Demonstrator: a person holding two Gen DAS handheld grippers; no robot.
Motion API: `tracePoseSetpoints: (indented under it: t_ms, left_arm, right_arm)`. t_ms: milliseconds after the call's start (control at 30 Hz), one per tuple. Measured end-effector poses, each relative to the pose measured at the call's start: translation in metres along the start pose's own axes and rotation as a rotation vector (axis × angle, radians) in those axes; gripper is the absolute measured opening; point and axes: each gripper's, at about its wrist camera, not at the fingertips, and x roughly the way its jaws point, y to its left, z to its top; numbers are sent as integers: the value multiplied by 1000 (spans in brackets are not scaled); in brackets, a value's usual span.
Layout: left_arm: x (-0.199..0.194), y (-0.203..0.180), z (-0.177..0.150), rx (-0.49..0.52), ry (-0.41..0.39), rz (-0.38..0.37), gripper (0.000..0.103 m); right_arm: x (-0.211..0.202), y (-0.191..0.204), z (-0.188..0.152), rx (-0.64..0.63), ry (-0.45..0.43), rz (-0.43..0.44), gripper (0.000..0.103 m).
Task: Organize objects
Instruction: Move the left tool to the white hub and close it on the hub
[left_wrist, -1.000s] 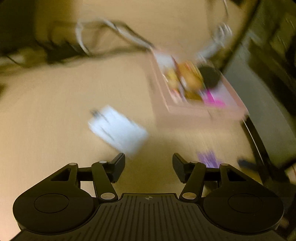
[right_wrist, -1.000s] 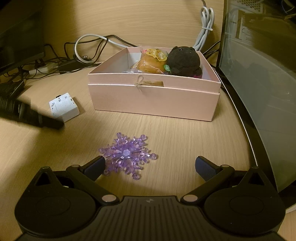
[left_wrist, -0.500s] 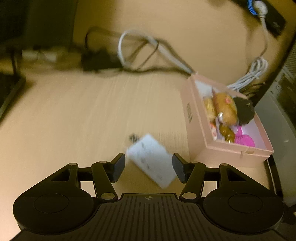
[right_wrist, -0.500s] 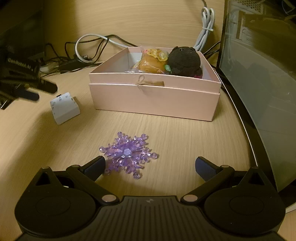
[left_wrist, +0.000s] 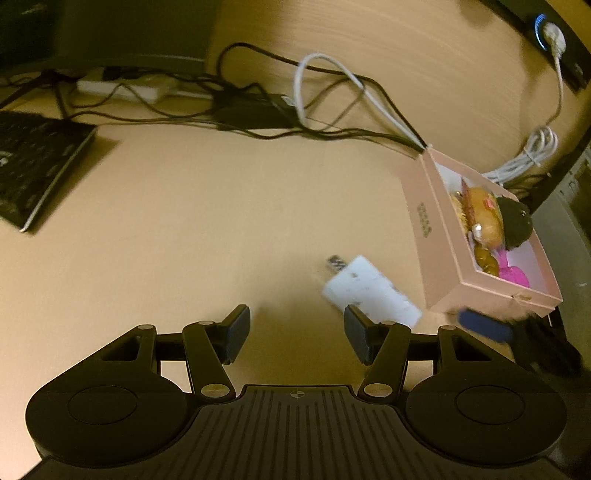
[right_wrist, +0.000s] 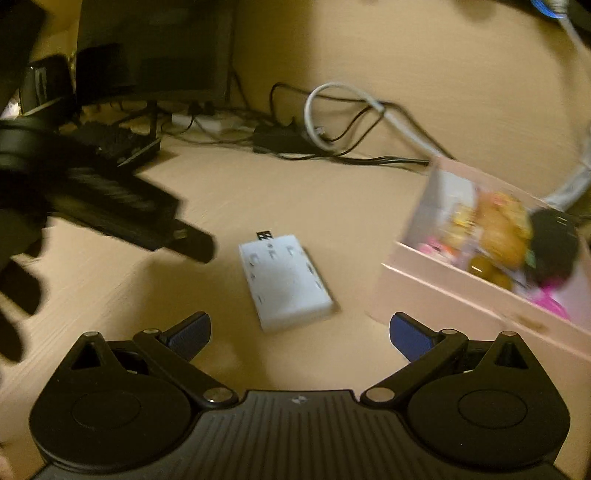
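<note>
My left gripper (left_wrist: 295, 334) and right gripper (right_wrist: 299, 332) both gape wide, holding nothing — the white plug block (right_wrist: 284, 282) lies flat beside the pink box (right_wrist: 480, 295).

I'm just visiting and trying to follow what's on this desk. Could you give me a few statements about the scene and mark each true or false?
1. The white adapter lies inside the pink box. False: it lies on the desk, outside the box.
2. The pink box already holds several things, among them a dark plush toy. True.
3. The right gripper is clamped on the white adapter. False: its jaws stand open and apart from it.
4. Nothing sits between the jaws of the left gripper. True.
5. The pink box has its lid on. False: it is open on top.
</note>
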Motion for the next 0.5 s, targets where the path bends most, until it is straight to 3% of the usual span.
tracePoseSetpoints:
  t_ms: [133, 300, 367, 500]
  left_arm:
    - [-13, 32, -7, -52, -12, 2, 61]
    - [-15, 56, -16, -78, 8, -19, 61]
    - [-12, 51, -17, -55, 15, -52, 61]
    - [0, 18, -14, 55, 6, -120, 61]
  right_arm:
    - [23, 8, 11, 18, 32, 38, 103]
    - [16, 29, 9, 63, 50, 198, 103]
    - [2, 41, 4, 35, 31, 196, 103]
    - [-30, 38, -10, 33, 5, 109, 103]
